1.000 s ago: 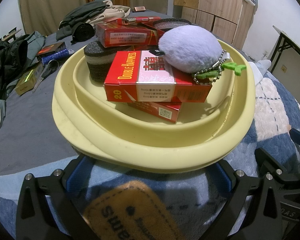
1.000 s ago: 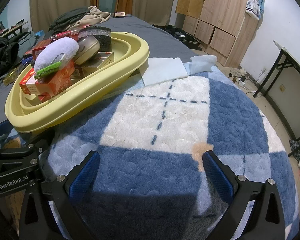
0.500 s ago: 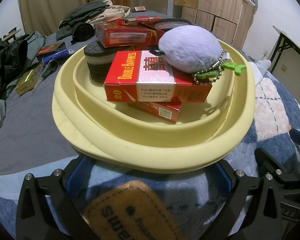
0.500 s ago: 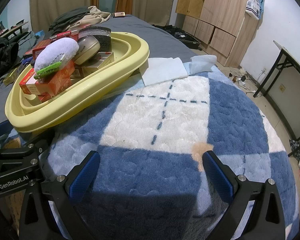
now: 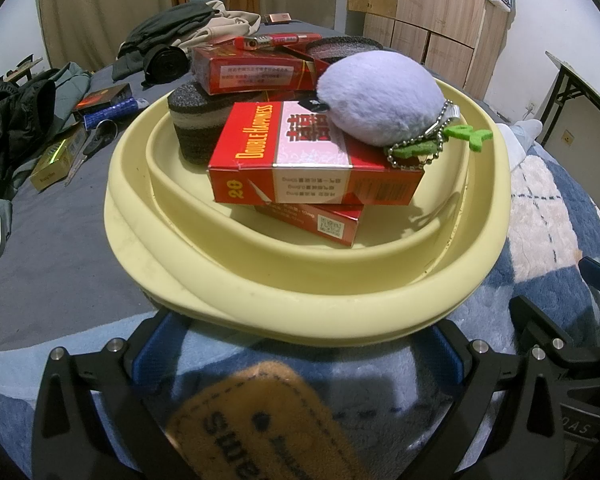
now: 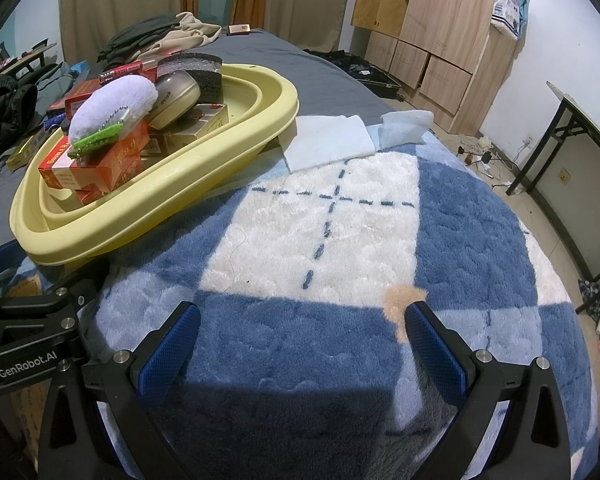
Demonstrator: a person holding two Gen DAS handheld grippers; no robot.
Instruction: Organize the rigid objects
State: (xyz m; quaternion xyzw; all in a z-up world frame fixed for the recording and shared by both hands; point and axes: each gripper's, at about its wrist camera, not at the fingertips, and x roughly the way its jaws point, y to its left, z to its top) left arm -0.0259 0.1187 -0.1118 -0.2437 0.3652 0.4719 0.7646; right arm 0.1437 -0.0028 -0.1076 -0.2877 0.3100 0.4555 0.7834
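A pale yellow basin (image 5: 260, 280) sits on a blue and white plush blanket, also seen in the right wrist view (image 6: 228, 136). It holds red cigarette boxes (image 5: 300, 152), a dark sponge (image 5: 196, 120), a lilac plush keychain (image 5: 380, 96) with a green tag, a red lighter (image 5: 276, 41) and a small round tin (image 6: 176, 96). My left gripper (image 5: 300, 356) is open and empty, its blue pads just below the basin's near rim. My right gripper (image 6: 300, 340) is open and empty over the blanket, to the right of the basin.
Two white cloths (image 6: 328, 144) lie past the basin. On the grey bedsheet to the left are boxes (image 5: 104, 106), scissors (image 5: 92, 148) and dark clothes (image 5: 172, 32). A tan blanket label (image 5: 260, 424) sits between my left fingers. Wooden cabinets (image 6: 432, 32) and a black table (image 6: 580, 128) stand to the right.
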